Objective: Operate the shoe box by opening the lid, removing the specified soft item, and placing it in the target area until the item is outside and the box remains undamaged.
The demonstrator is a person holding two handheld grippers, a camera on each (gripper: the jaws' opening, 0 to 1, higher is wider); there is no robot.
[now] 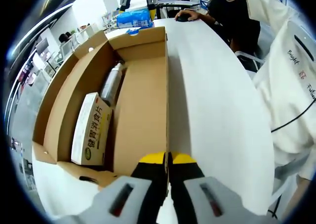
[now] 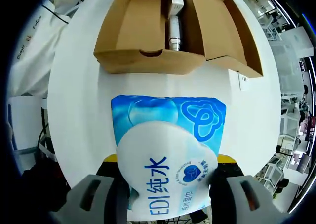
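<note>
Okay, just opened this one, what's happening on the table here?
A person works an open cardboard box with two tools. The right hand-held gripper holds a blue soft pack of wipes above the white table, outside the box. The left hand-held gripper is shut at the box's edge. A white carton and a silver bottle remain inside.

The left gripper [image 1: 168, 159] has its jaws pressed together; the right gripper [image 2: 168, 159] is clamped on the blue pack [image 2: 168, 150].

White table [image 1: 217, 100] in a bright office.
</note>
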